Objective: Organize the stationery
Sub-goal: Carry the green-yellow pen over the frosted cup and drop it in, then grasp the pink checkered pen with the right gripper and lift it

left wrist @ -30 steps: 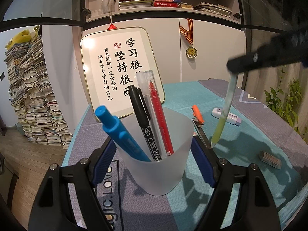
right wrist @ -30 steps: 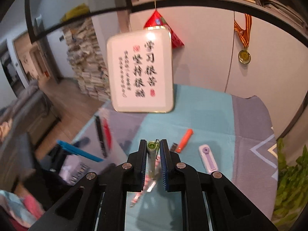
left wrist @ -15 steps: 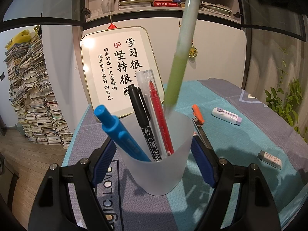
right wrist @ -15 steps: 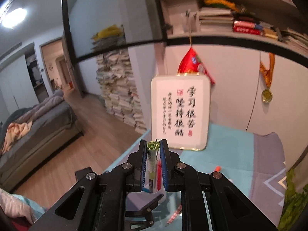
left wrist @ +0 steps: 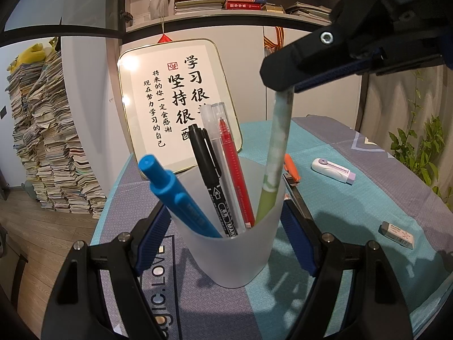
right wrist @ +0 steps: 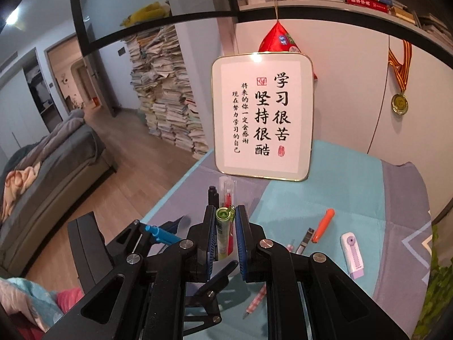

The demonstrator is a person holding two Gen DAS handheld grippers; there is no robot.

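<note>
My left gripper [left wrist: 226, 221] is shut on a frosted white cup [left wrist: 226, 243] standing on the table. The cup holds a blue marker [left wrist: 175, 195], a black marker [left wrist: 212, 178], a clear pen and a red pen [left wrist: 235, 170]. My right gripper [right wrist: 224, 221], seen above the cup in the left wrist view [left wrist: 291, 89], is shut on the top of a green pen [left wrist: 274, 158]. The pen's lower end is inside the cup on the right side. From the right wrist view I see the pen's green cap [right wrist: 223, 214] between the pads.
On the teal and grey cloth lie an orange utility knife [left wrist: 291, 167], a white and purple correction tape [left wrist: 334, 170], a white eraser [left wrist: 396, 233] and a pink checked pen [right wrist: 256, 301]. A framed calligraphy sign [left wrist: 181, 104] stands behind the cup.
My right gripper carried the green pen from the right to above the cup, then lowered it until its tip went inside. The left gripper and cup stayed still.
</note>
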